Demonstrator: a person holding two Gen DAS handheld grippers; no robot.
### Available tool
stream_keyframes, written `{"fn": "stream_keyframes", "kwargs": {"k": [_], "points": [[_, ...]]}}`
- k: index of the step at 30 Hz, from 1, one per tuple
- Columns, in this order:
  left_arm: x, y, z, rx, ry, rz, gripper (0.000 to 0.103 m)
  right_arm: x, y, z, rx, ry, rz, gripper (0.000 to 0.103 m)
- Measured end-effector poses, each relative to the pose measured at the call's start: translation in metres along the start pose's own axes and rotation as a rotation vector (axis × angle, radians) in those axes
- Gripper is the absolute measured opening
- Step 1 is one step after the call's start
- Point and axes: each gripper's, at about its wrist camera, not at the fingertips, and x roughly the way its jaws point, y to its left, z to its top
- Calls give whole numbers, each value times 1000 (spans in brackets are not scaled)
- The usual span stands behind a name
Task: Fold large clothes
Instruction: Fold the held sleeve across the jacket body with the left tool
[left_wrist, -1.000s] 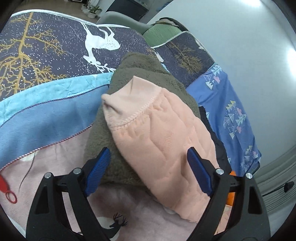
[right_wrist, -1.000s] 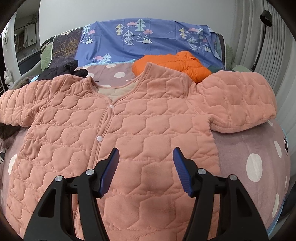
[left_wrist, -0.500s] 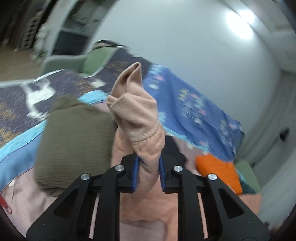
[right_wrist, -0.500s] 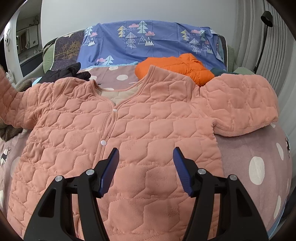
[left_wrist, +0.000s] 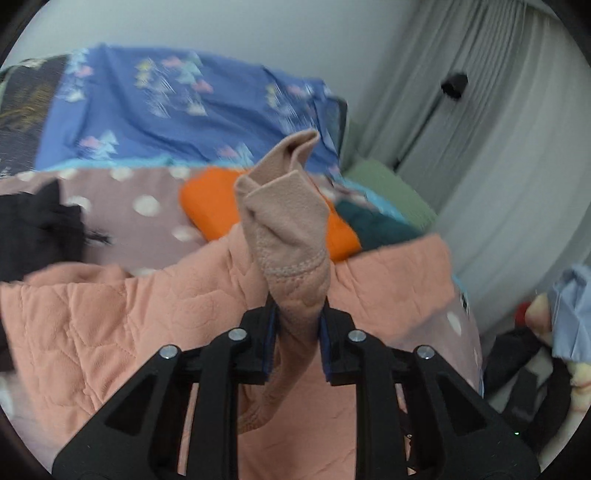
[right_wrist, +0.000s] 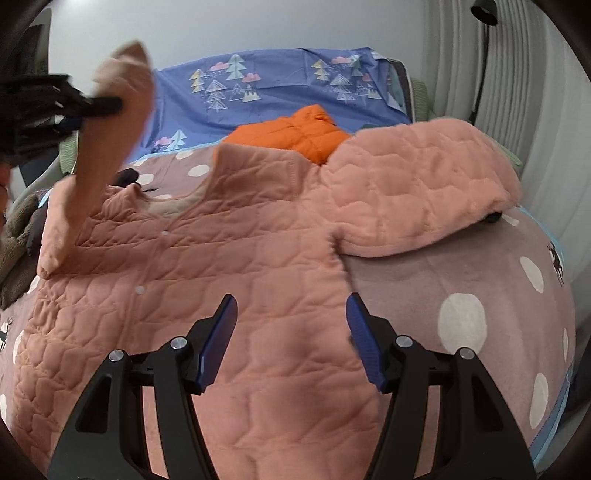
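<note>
A large pink quilted jacket lies front-up on a mauve polka-dot blanket; it also shows in the left wrist view. My left gripper is shut on the cuff of the jacket's left sleeve and holds it raised above the jacket body. In the right wrist view the raised sleeve and left gripper show at upper left. My right gripper is open and empty, just above the jacket's lower front. The other sleeve lies spread to the right.
An orange padded garment lies behind the collar, against a blue tree-print sheet. A black garment and an olive fleece lie at the left. Grey curtains hang at right. Bags sit beside the bed.
My left gripper closed on the sleeve cuff, lifted it off the olive fleece and swung it rightward over the jacket. My right gripper stayed open and shifted slightly right.
</note>
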Motion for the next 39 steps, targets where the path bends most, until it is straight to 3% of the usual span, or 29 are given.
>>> {"fn": "stream_keyframes", "kwargs": {"k": [2,5,7,10,13,16,18,20,21,23,24,25,27,29,32,33,34,36,37,38,39], "points": [[37,-7,-14,-19,72,-14,41,3,-13,-2,15,14,-7,63],[61,-7,-33,-61,166,-27,49,7,-24,-4,24,37,15,63],[47,-2,-39,-46,146,-7,52,11,-28,-2,7,55,45,72],[15,11,-48,17,80,93,60,17,-26,6,-35,73,127,74],[-25,40,-64,61,44,258,60,29,-18,22,-59,88,228,74],[-49,79,-80,33,57,362,58,62,-8,48,-60,119,321,74],[-62,102,-89,-16,64,397,57,88,0,60,-60,163,316,74],[-72,123,-93,-75,68,407,34,118,3,71,-31,209,305,74],[-73,138,-96,-122,77,407,29,133,4,75,-9,230,307,74],[-73,153,-98,-166,80,403,21,152,6,82,37,228,312,63],[-72,156,-100,-170,80,401,21,155,8,83,39,205,312,40],[-66,160,-99,-168,85,398,21,156,13,86,17,184,308,6],[-54,163,-95,-157,94,408,21,149,25,94,-37,161,326,6],[-49,164,-92,-144,87,426,22,119,22,108,-20,50,348,0],[-42,166,-82,-147,55,440,36,79,4,129,-1,-118,259,0],[-40,166,-80,-143,51,456,39,79,-1,132,-2,-135,208,0],[-33,167,-79,-120,51,501,41,84,-5,134,-9,-127,152,0],[-24,172,-79,-112,69,539,41,119,-17,129,-8,6,110,0],[-21,175,-81,-126,73,544,41,129,-25,124,22,54,130,2],[-21,176,-82,-133,69,543,41,138,-35,115,92,113,206,3],[-23,175,-84,-129,58,537,42,141,-40,110,137,143,261,21]]}}
